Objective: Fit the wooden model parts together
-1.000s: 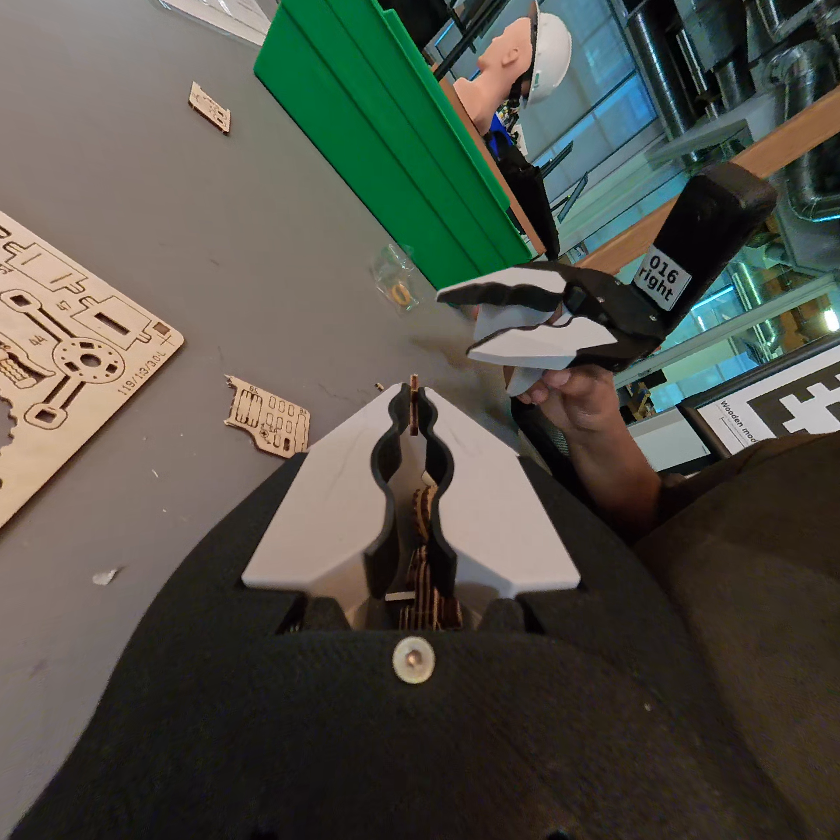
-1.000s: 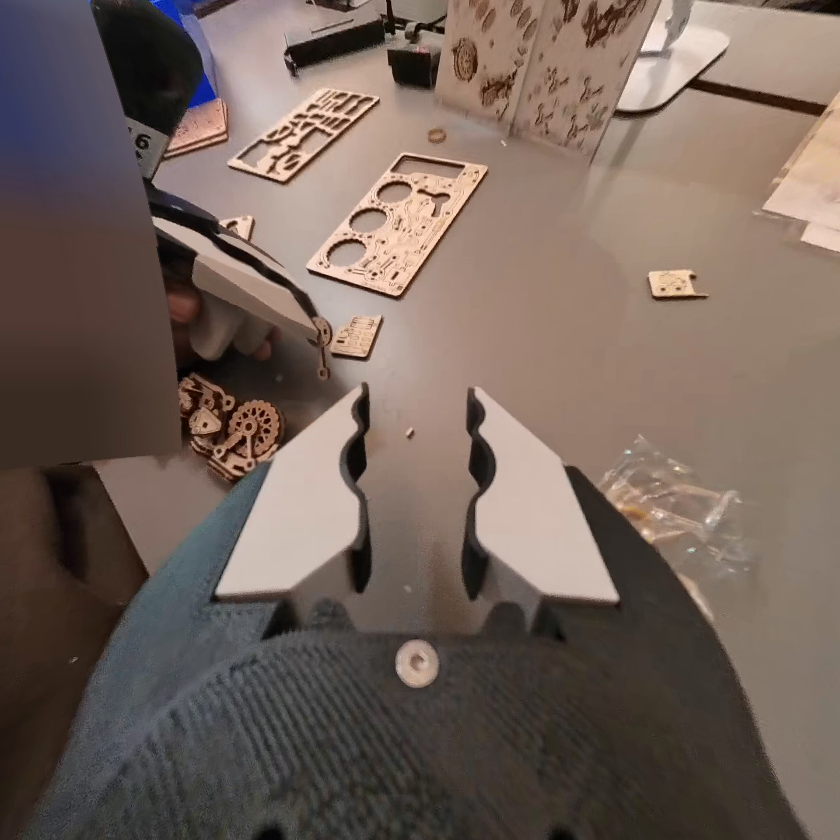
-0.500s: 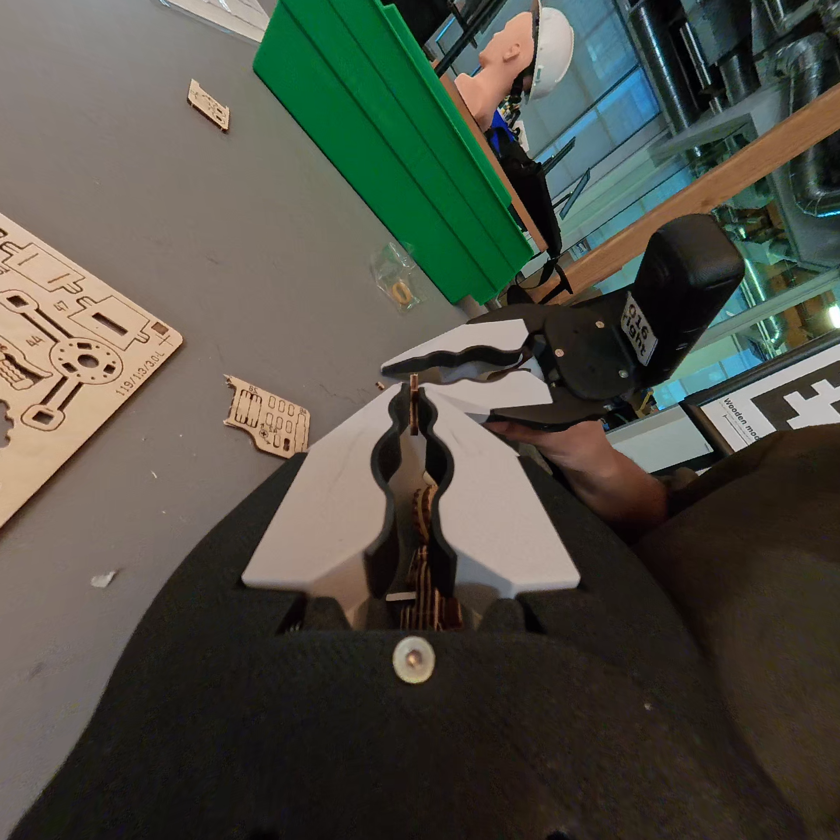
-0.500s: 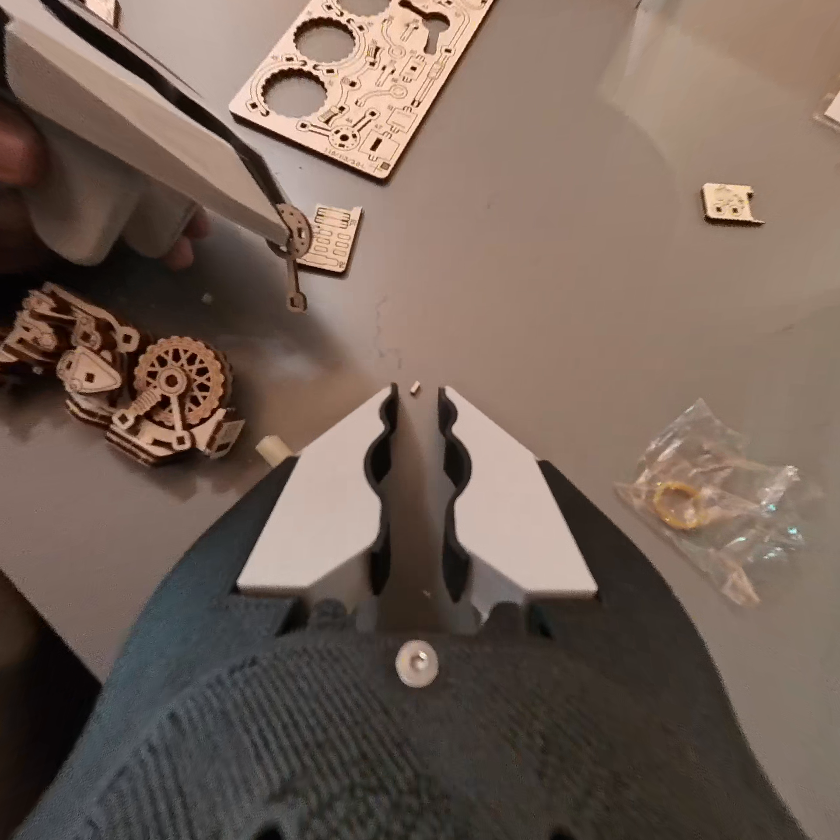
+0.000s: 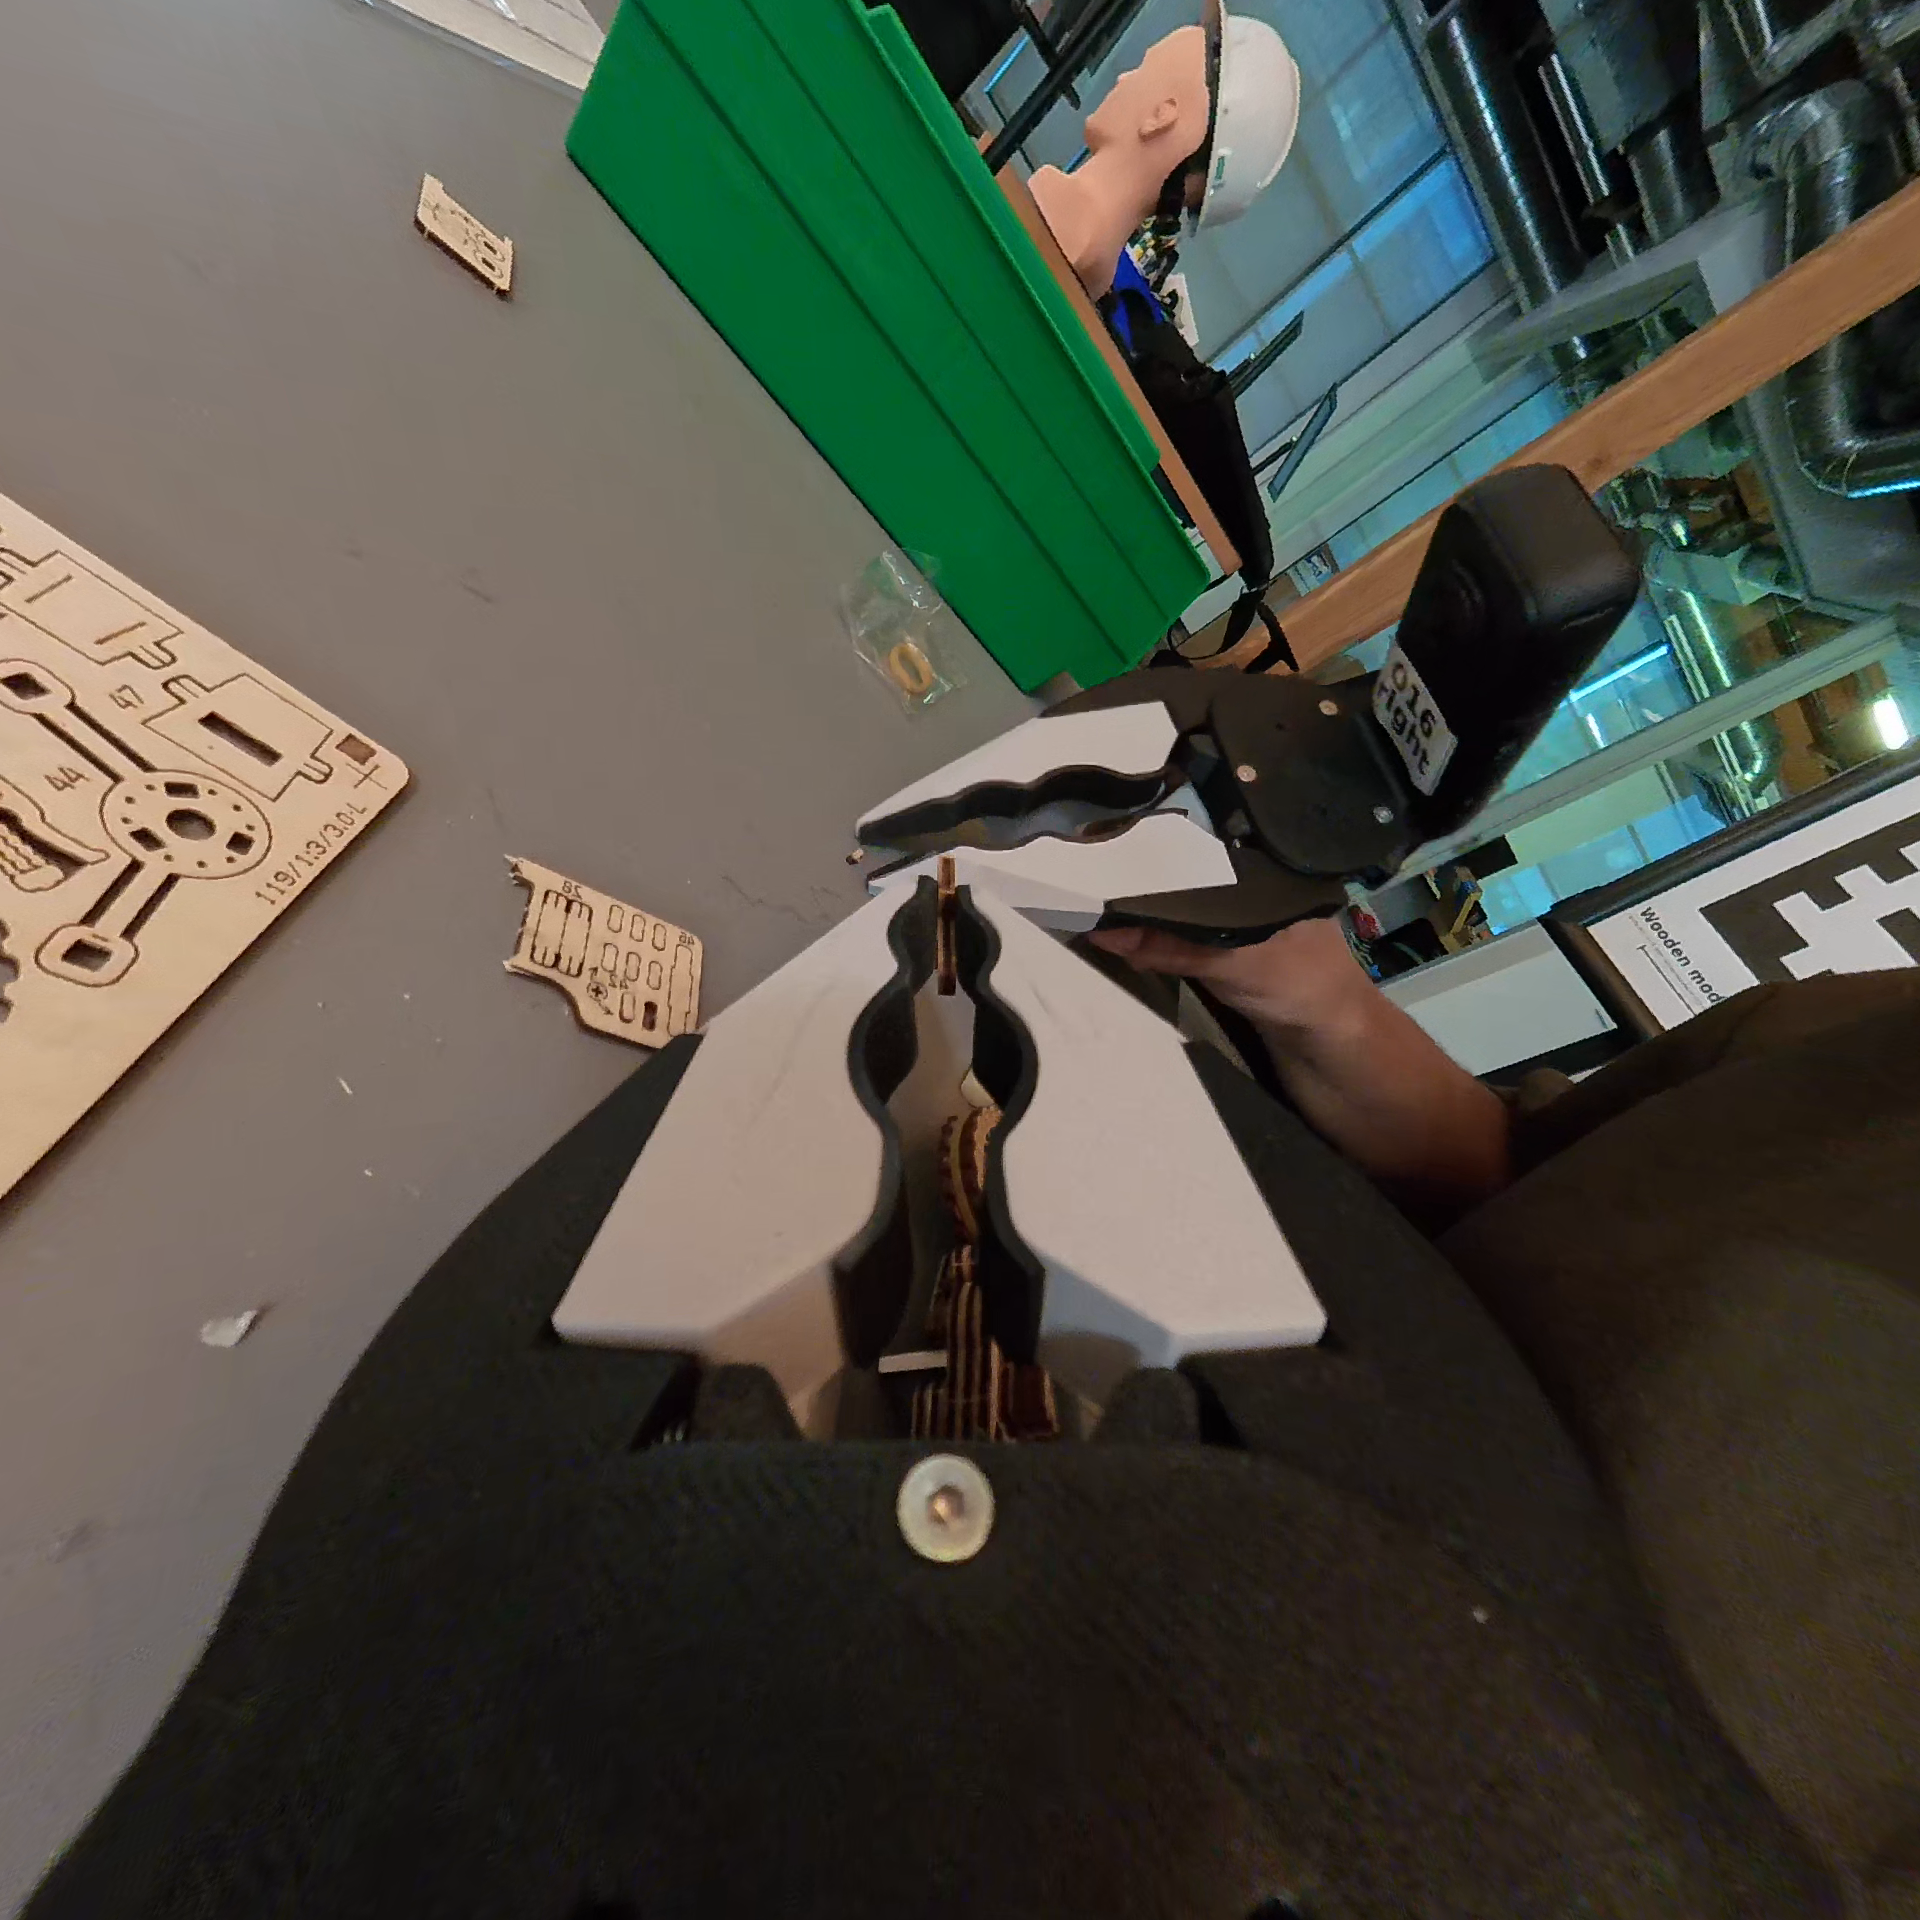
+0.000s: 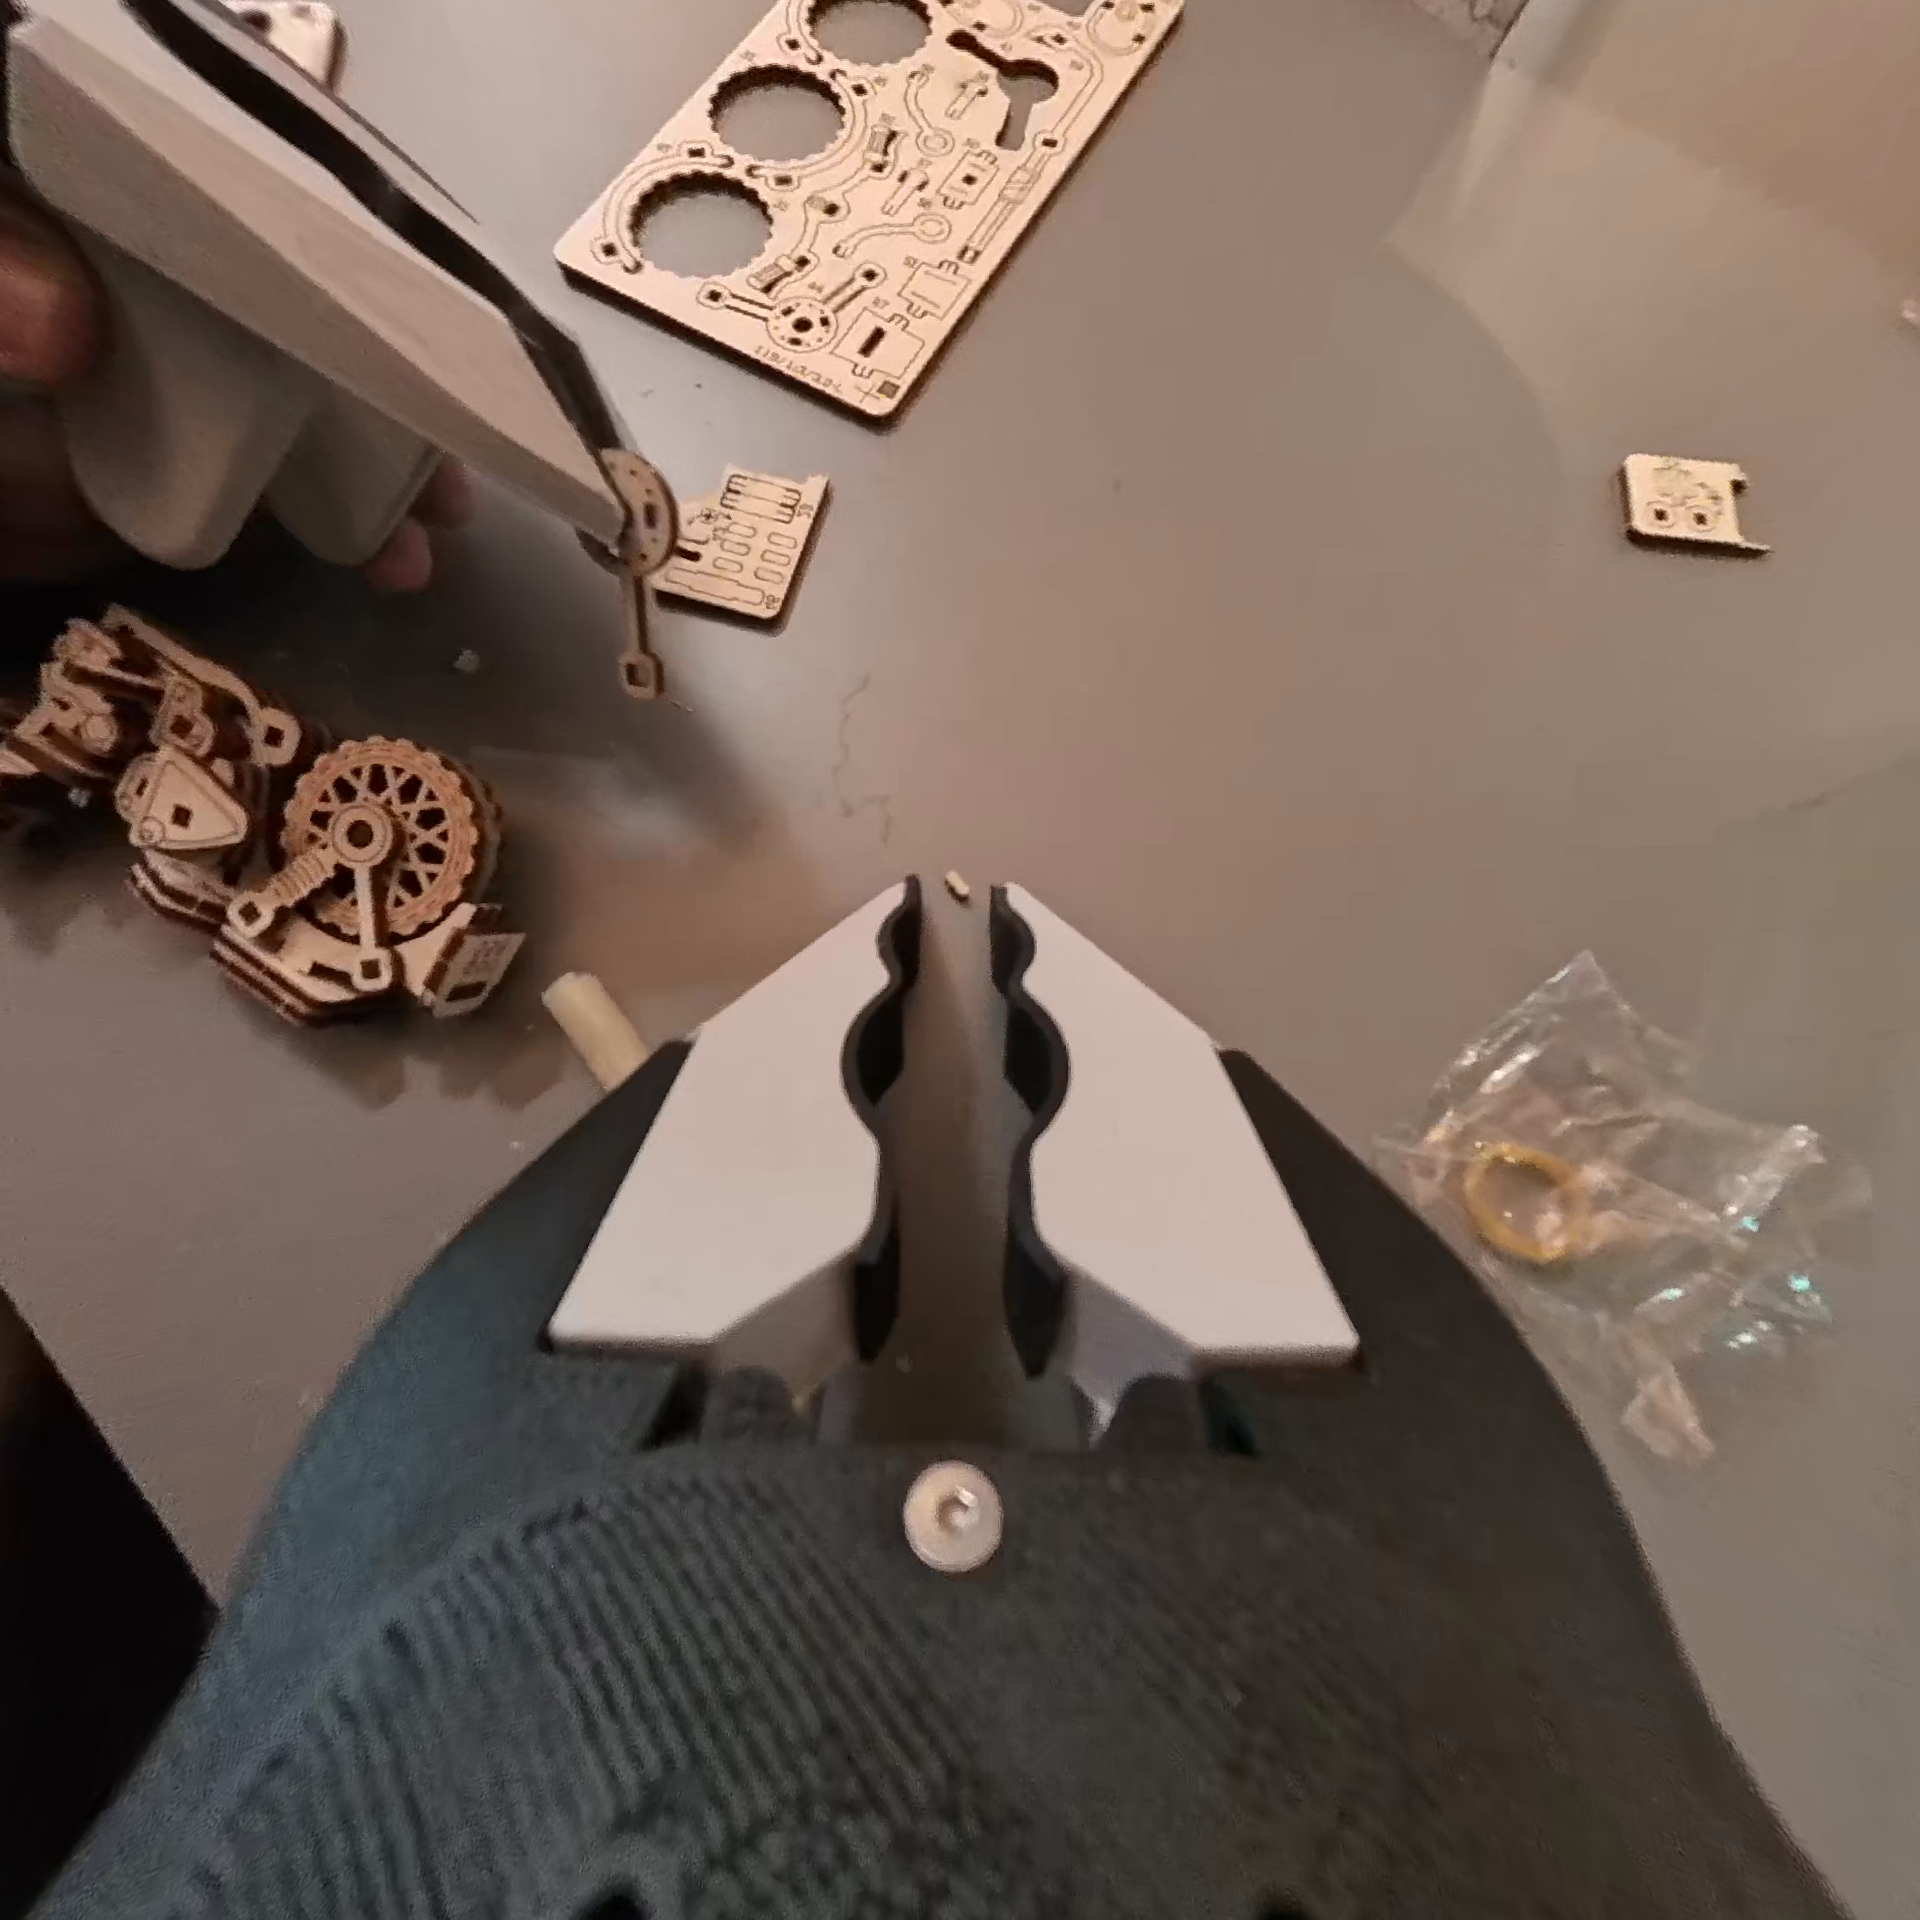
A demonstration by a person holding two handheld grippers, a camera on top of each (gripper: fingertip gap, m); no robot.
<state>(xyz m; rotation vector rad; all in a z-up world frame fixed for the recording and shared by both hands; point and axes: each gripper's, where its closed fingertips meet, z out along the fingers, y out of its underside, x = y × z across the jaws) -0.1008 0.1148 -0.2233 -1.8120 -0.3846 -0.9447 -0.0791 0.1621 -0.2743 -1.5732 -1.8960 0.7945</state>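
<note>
Small wooden pin (image 6: 957, 886) lying on counter (image 6: 1195, 665), well right of assembled model (image 6: 312, 883). Right gripper (image 6: 954, 902) nearly closed around pin, empty. Crank piece (image 6: 642, 540) clamped by left gripper (image 5: 943, 914). Risk: pin flicked away if pinched off-centre.
</note>
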